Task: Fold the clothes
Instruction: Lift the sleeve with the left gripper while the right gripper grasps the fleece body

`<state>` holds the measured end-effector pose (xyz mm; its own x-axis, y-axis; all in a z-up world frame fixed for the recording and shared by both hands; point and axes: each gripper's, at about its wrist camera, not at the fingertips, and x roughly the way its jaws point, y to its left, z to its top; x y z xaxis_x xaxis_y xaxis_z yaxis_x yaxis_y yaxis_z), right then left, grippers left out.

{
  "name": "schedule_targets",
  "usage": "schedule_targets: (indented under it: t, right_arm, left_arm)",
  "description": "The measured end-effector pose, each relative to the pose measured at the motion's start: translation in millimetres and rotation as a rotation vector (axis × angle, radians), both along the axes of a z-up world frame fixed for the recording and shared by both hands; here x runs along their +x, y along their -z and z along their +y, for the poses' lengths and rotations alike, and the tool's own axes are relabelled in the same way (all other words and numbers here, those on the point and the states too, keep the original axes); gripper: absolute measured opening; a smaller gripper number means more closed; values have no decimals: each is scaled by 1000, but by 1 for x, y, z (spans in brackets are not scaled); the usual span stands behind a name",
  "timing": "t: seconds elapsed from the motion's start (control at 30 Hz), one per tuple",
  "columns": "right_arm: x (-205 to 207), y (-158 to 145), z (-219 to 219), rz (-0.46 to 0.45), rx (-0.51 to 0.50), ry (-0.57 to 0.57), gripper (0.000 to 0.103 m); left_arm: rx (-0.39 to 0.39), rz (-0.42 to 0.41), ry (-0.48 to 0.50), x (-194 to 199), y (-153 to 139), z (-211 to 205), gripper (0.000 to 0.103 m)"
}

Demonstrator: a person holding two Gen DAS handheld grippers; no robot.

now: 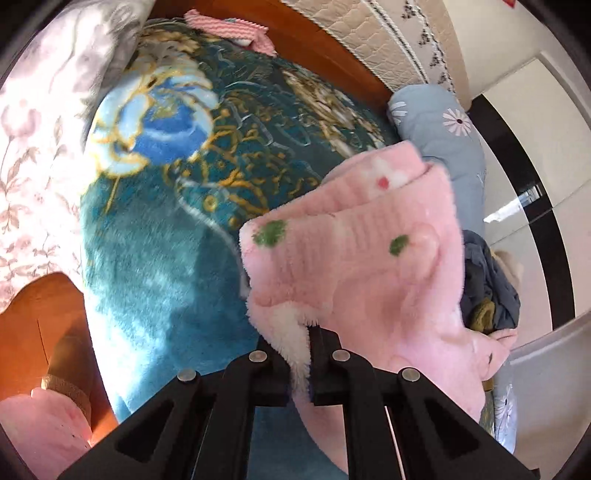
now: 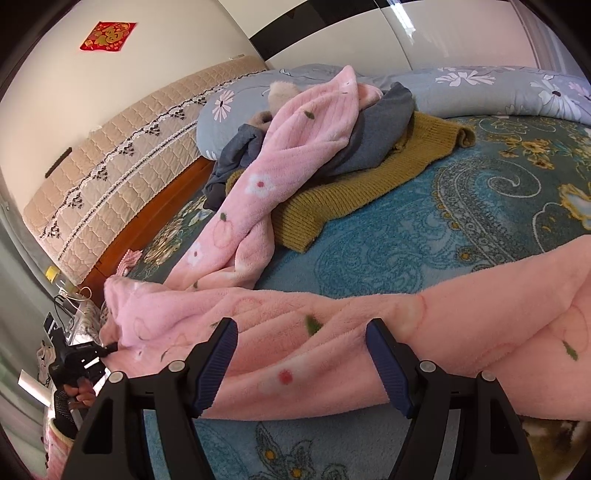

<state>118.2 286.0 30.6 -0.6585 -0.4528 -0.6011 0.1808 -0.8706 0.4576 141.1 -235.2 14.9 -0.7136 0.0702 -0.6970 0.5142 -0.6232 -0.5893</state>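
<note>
A pink fleece garment (image 2: 332, 350) with flower and leaf prints stretches across the teal blanket, and one part trails back onto the clothes pile. My left gripper (image 1: 308, 334) is shut on the pink garment (image 1: 351, 258) at a white-lined edge, which hangs folded over ahead of the jaws. From the right wrist view this left gripper (image 2: 109, 347) sits at the garment's far left end, with a hand (image 2: 79, 393) behind it. My right gripper (image 2: 303, 354) stands open, its blue pads (image 2: 218, 362) wide apart with the garment's middle lying between them.
A mustard knit sweater (image 2: 369, 184) and a grey garment (image 2: 373, 140) are piled against a blue floral pillow (image 2: 480, 88). The teal patterned blanket (image 1: 166, 258) covers the bed. A quilted headboard (image 2: 110, 166) and the wooden bed frame (image 1: 37, 332) border it. A pink zigzag cloth (image 1: 229, 27) lies at the edge.
</note>
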Motion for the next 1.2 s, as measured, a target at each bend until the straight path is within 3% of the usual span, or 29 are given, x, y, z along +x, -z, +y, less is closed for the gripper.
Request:
schedule_targets:
  t: [0.13,0.27,0.4,0.63,0.73,0.9,1.0,1.07,1.2]
  right_arm:
    - [-5,-15,-7,20,-31,6,75]
    - [-28,-30,-36,-4,-91,-34,75]
    - [-77,-27,-84,-137,-209,-74,75]
    - [-154,-13,-181,-313,-226,-117,75]
    - [-173,-2,-215,-409,-205,-86,75]
    - [-195,-3,-263,-484,73,18,75]
    - [-208,-1,-281,-502,226,39,69]
    - [-215,6,-289,-534,309,58,53]
    - [-216,22,-294,-559,429,71,31]
  left_arm:
    - [-70,51,52,-9,-21,1,6]
    - [-47,111,94,-7,-12,-2,6]
    - [-22,152,142,-1,1,-7,6]
    - [53,216,170,1,-5,-18,6]
    - [62,241,185,1,-11,-17,6]
    - [62,243,197,-1,-15,-19,6]
    - [62,219,199,-1,-14,-20,6]
    - [65,205,204,-2,-12,-20,6]
    - [82,181,215,-3,-7,-21,6]
